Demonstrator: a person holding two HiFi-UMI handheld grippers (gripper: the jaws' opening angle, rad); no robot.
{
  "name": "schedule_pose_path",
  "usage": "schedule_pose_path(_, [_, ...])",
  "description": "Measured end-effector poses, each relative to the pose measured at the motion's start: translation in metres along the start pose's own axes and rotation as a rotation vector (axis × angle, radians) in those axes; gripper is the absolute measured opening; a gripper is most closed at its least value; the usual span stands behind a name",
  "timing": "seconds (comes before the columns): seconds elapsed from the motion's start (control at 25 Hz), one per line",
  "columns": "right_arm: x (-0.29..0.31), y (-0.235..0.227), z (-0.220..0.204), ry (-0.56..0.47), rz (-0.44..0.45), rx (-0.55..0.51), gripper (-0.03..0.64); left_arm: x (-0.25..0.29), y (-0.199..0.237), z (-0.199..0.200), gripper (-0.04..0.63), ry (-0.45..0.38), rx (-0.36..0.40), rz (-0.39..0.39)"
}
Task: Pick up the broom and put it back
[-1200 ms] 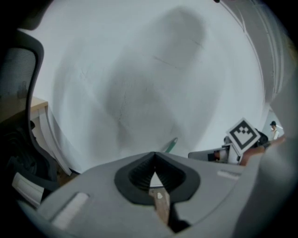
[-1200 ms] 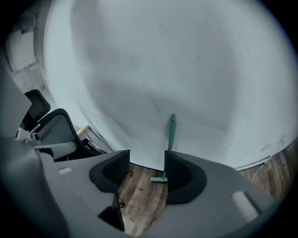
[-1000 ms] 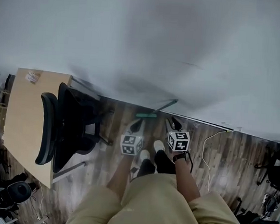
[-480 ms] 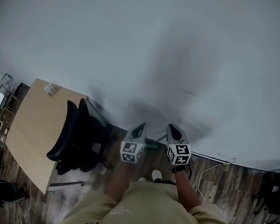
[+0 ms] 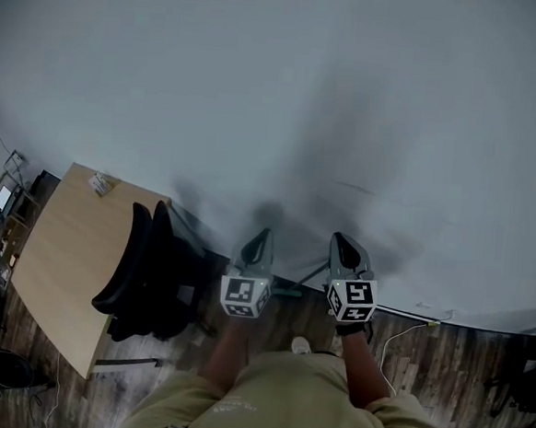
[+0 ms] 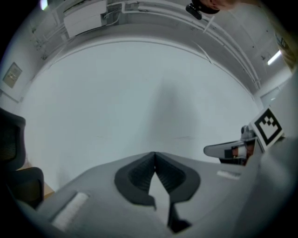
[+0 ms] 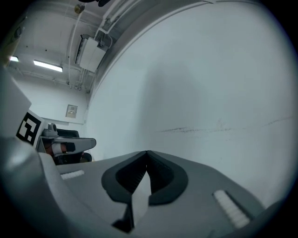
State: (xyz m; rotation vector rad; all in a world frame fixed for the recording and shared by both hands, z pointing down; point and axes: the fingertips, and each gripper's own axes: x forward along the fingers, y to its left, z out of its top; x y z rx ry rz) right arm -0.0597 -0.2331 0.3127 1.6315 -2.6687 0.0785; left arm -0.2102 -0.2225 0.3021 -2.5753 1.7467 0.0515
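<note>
The broom leans against the white wall low down; its green head [image 5: 285, 293] rests on the wood floor and its thin dark handle [image 5: 310, 275] slants up to the right. Neither gripper touches it. My left gripper [image 5: 264, 232] and right gripper [image 5: 343, 237] are held side by side above it, level and facing the wall. The left gripper [image 6: 154, 154] is shut with nothing between its pads, and the right gripper [image 7: 146, 152] is shut and empty too. Each gripper view shows the other gripper from the side against the bare wall.
A light wooden desk [image 5: 61, 257] stands at the left with a black office chair [image 5: 153, 264] pushed against it. A pale cable [image 5: 404, 334] runs along the floor at the right by the wall's foot. The person's shoe [image 5: 300, 346] shows below the grippers.
Both grippers have risen from floor level beside the broom to in front of the wall. The head view has tilted up. The broom stays leaning on the wall.
</note>
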Motion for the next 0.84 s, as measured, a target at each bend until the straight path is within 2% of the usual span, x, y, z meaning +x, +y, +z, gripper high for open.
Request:
schedule_pose_path(0.36, [0.0,-0.008,0.003,-0.012,0.006,0.015,0.005,0.01,-0.018,-0.014,0.0,0.032,-0.023,-0.046])
schedule_pose_path(0.84, [0.018,-0.036,-0.007,-0.006,-0.017,0.06,0.005,0.032,-0.024,-0.026,0.0,0.067,-0.012,-0.077])
